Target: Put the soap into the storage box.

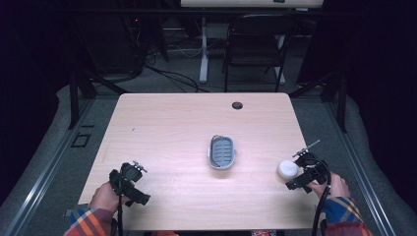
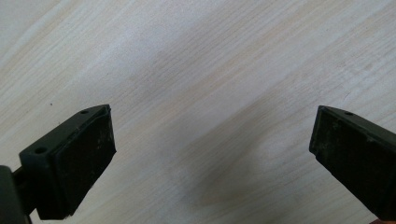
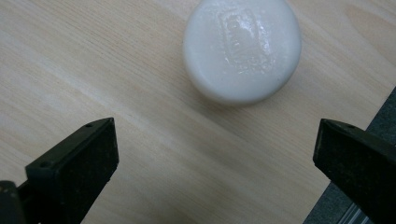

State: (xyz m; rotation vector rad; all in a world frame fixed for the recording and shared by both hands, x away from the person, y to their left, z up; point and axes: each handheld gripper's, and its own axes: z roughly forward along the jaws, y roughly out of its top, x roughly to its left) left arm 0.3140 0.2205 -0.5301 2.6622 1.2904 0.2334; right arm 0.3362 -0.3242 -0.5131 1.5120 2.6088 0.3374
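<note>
The round white soap bar (image 3: pixel 242 49) lies flat on the wooden table (image 1: pixel 172 128) near its right edge, just ahead of the right gripper (image 3: pixel 215 154). That gripper's jaws stand wide apart, with the bar beyond them, untouched. A grey soap dish (image 1: pixel 222 151) sits mid-table. The left gripper (image 2: pixel 212 154) is spread over bare wood.

Wooden table (image 1: pixel 162 142): soap (image 1: pixel 287 169), soap dish (image 1: pixel 222 152).
</note>
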